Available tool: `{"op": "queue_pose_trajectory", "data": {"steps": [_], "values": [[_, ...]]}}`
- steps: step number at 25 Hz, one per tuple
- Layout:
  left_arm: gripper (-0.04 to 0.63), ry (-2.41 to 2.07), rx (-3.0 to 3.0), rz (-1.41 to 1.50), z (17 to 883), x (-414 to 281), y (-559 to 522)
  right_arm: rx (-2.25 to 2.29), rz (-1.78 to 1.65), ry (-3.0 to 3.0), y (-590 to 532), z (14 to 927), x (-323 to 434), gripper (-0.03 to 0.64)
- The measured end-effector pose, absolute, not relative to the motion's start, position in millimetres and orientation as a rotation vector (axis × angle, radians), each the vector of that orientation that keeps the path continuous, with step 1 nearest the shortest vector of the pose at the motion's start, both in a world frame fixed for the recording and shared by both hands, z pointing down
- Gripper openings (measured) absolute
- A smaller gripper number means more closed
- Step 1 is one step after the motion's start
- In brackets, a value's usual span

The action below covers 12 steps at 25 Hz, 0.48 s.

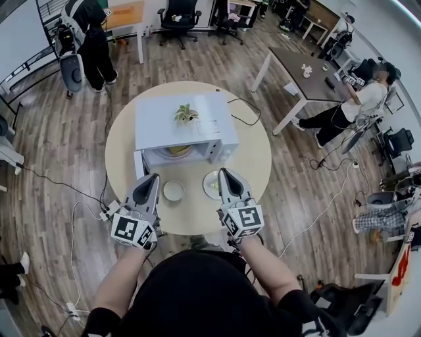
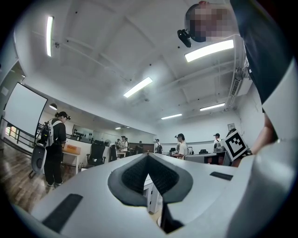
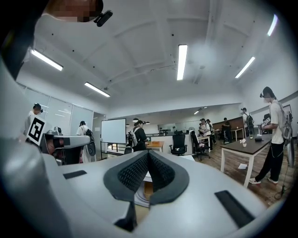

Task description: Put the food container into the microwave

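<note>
On the round wooden table [image 1: 256,158] stands a white microwave [image 1: 187,125] with its door [image 1: 139,164] swung open to the left. Something yellowish [image 1: 176,151] lies in its cavity. In front of it sit a small round white container [image 1: 173,191] and a round dish [image 1: 210,185], half hidden by my right gripper. The left gripper [image 1: 152,178] hovers shut and empty just left of the white container. The right gripper [image 1: 223,172] is shut and empty over the dish. The left gripper view shows the left gripper [image 2: 148,155] with pads meeting. In the right gripper view the right gripper [image 3: 148,153] looks the same.
A small potted plant [image 1: 186,113] stands on the microwave. A cable [image 1: 247,112] runs off the table's right side. Around the table are people [image 1: 95,46], office chairs [image 1: 179,16], a dark table [image 1: 309,69] and floor cables [image 1: 66,187].
</note>
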<state>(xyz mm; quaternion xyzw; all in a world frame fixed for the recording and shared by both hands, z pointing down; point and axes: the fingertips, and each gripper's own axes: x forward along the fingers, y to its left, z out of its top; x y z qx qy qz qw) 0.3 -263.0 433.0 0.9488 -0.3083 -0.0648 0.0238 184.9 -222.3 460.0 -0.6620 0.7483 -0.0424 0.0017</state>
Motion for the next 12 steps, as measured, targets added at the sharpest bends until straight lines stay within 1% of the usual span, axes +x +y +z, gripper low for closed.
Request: {"op": "queue_pose_trajectory", "data": {"steps": [5,12], "values": [[0.018,-0.946,2.936,-0.207,432.1,2.0,-263.1,-2.09,-0.028,2.397,-219.1,456.0,179.3,0.012],[0.018,-0.942,2.929,-0.203,434.1,-1.0,-261.3,-2.11,-0.053,2.386,-215.8,461.0,179.8,0.012]]}}
